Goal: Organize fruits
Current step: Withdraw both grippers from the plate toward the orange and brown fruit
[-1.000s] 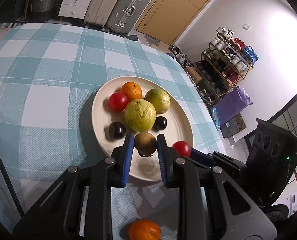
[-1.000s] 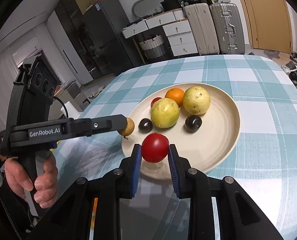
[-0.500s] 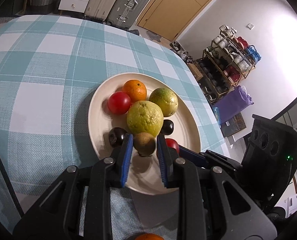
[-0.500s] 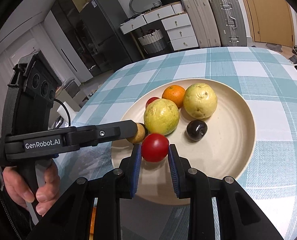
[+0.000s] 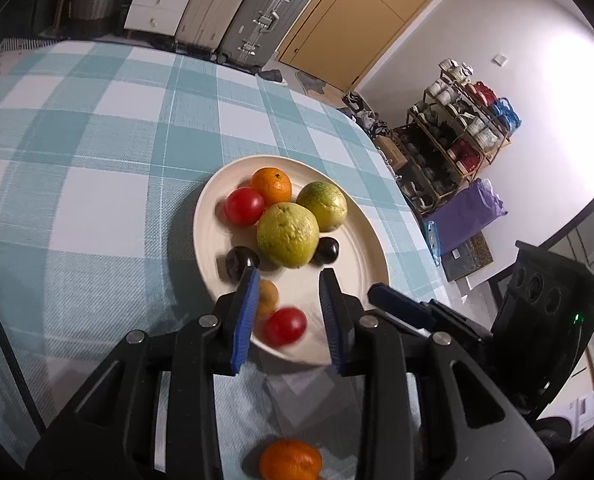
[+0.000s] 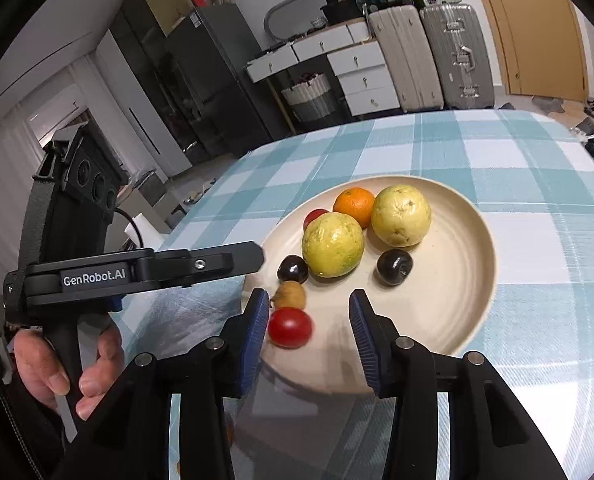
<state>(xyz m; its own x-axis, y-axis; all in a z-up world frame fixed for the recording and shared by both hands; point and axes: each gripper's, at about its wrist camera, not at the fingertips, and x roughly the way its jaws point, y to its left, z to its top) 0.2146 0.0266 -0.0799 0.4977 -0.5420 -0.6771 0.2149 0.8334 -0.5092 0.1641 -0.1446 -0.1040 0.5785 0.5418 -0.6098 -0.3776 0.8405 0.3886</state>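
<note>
- Right gripper (image 6: 307,330): jaws opening, pads apart and holding nothing; a red tomato (image 6: 289,327) lies between them on the plate (image 6: 463,300), close to the left pad, slightly blurred.
- Left gripper (image 5: 287,308): jaws opening, nothing gripped; a small brown fruit (image 5: 267,298) sits on the plate just beside its left pad.
- Brown fruit and tomato lie side by side near the plate's front rim.
- Farther back on the plate: two dark plums, two yellow-green guavas, an orange, a second tomato.
- Another orange (image 5: 290,460) lies on the checked tablecloth (image 5: 97,160), off the plate.
</note>
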